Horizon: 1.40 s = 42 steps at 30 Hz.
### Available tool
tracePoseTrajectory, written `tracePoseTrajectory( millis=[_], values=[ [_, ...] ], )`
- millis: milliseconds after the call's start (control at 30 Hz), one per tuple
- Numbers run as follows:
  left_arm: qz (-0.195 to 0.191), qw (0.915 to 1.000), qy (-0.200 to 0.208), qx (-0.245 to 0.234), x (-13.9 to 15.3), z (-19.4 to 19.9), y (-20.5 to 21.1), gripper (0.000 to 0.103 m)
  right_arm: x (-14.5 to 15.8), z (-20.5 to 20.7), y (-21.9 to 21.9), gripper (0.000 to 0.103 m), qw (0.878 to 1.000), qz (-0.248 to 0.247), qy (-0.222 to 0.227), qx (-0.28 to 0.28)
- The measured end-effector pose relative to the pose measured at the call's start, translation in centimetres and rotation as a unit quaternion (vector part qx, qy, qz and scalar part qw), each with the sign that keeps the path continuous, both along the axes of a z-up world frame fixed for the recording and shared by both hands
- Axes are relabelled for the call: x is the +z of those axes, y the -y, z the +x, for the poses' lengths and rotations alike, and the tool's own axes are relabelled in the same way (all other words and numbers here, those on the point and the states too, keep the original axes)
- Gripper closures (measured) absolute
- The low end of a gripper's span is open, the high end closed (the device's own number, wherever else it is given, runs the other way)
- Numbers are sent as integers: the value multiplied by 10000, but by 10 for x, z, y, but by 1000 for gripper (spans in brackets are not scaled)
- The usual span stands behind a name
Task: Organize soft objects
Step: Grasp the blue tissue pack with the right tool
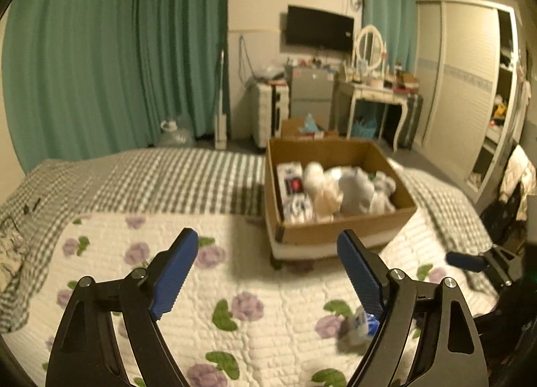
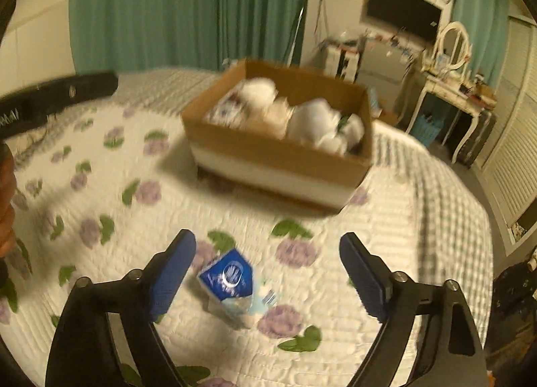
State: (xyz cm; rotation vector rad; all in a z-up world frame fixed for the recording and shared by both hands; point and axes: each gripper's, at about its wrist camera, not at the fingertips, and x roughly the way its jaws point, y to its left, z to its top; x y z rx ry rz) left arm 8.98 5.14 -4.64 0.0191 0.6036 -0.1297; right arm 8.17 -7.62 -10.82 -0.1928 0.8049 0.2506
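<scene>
A bed [image 1: 188, 179] carries a white quilt [image 2: 386, 253] printed with purple flowers. On the quilt sits an open box [image 2: 278, 155], filled with white soft things [image 2: 315, 118]. Nearer, a small blue-and-white packet [image 2: 231, 281] lies flat on the quilt, well apart from the box. The right tongs [image 2: 268, 269] hang over it, spread wide, the packet between the tips but untouched. The left tongs [image 1: 268, 269] are released too, nothing between them; the packet [image 1: 360, 323] lies beside their right finger.
</scene>
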Motion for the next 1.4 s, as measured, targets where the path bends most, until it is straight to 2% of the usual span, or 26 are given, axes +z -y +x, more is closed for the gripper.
tracePoseTrajectory(
  millis=[133, 167, 233, 333, 367, 400, 467, 567, 667, 767, 833, 867, 900, 933, 1000, 1100, 1233, 1300, 1400],
  values=[
    [63, 9995, -284, -100, -19, 11, 2, 18, -35, 12, -12, 27, 9985, -154, -462, 233],
    [96, 9993, -345, -113, -23, 13, 2, 18, -44, 15, -13, 33, 9975, -143, -635, 273],
    [109, 9989, -456, -96, -31, 17, 1, 18, -62, 21, -14, 35, 9943, -42, -986, 400],
    [94, 9982, -581, -142, -38, 20, 1, 18, -72, 23, -16, 40, 9930, -5, -1098, 437],
    [112, 9979, -620, -159, -41, 21, 3, 18, -71, 24, -14, 50, 9927, 99, -1119, 430],
    [126, 9976, -660, -182, -44, 22, 5, 18, -70, 25, -10, 68, 9918, 277, -1174, 416],
    [133, 9968, -753, -251, -51, 24, 10, 18, -70, 29, 0, 85, 9885, 606, -1341, 337],
    [134, 9950, -914, -388, -64, 25, 20, 18, -70, 31, 6, 103, 9887, 580, -1378, 137],
    [156, 9926, -1063, -557, -76, 24, 33, 18, -67, 32, 17, 103, 9898, 527, -1324, -88],
    [199, 9896, -1202, -763, -86, 22, 46, 18, -62, 31, 21, 102, 9915, 445, -1224, -15],
    [290, 9888, -1233, -791, -90, 21, 51, 18, -67, 30, 18, 100, 9890, 221, -1449, 223],
    [296, 9887, -1236, -796, -90, 22, 51, 18, -71, 30, 16, 93, 9871, 127, -1563, 325],
    [292, 9888, -1234, -782, -90, 21, 51, 18, -73, 30, 17, 82, 9876, 46, -1537, 310],
    [278, 9891, -1225, -762, -89, 22, 50, 18, -73, 30, 19, 75, 9887, 7, -1485, 222],
    [232, 9901, -1191, -709, -85, 22, 46, 18, -73, 34, 24, 48, 9889, 102, -1474, 129],
    [176, 9911, -1158, -636, -82, 23, 39, 18, -72, 33, 24, 46, 9868, 410, -1528, 333],
    [38, 9917, -1140, -601, -76, 25, 32, 18, -74, 33, 11, 45, 9853, 519, -1493, 646],
    [1, 9919, -1121, -598, -74, 26, 29, 18, -78, 35, 2, 41, 9851, 532, -1459, 737],
    [-19, 9912, -1167, -627, -77, 28, 28, 18, -84, 44, -11, 41, 9781, 810, -1638, 995]
  ],
)
